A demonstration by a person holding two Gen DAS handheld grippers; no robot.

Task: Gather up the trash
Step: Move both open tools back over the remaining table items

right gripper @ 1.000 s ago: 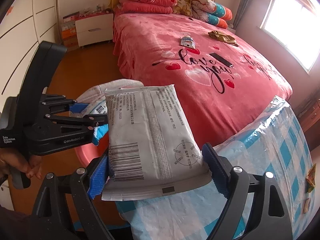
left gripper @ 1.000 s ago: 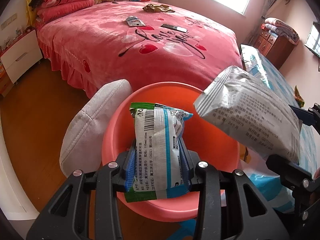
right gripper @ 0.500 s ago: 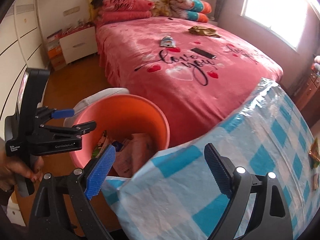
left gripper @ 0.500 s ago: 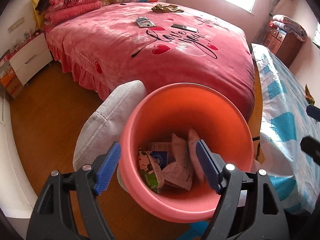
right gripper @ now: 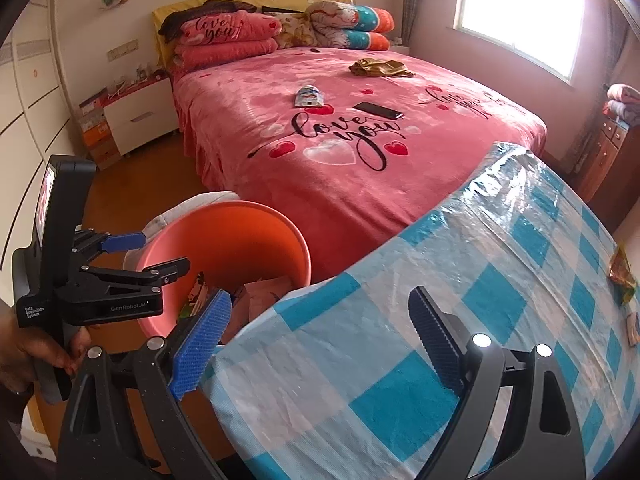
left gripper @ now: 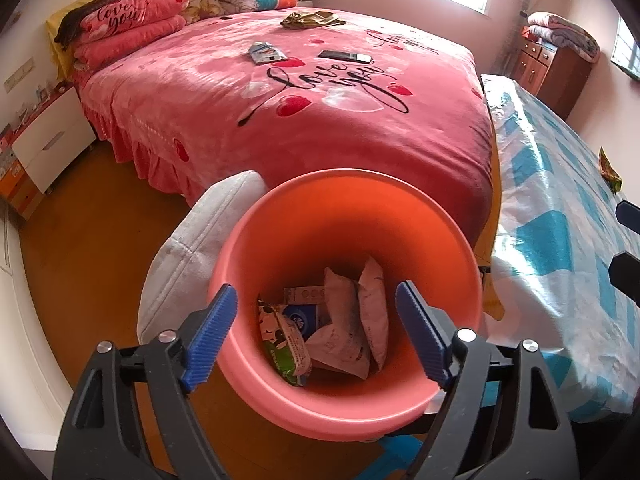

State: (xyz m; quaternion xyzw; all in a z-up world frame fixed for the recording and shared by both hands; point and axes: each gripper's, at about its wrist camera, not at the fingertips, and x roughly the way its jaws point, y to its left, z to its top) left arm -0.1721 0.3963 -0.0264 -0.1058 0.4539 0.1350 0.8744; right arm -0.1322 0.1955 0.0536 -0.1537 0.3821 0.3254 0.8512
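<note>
An orange bin stands on the floor between the bed and the table. In it lie a green-and-white packet and white pouches. My left gripper hangs over the bin, its jaws opening with nothing between them. My right gripper is open and empty above the corner of the blue-checked table. A blue-white packet and a gold wrapper lie on the pink bed. A crumpled wrapper sits on the table's far side.
A white cushion leans against the bin's left side. A black phone lies on the bed. A white nightstand stands at the left, a wooden dresser at the back right. A hand holds the left gripper.
Both grippers let go of their packets, which now lie in the bin. The left jaws spread wide. The right gripper swung right, from over the bin to over the table corner.
</note>
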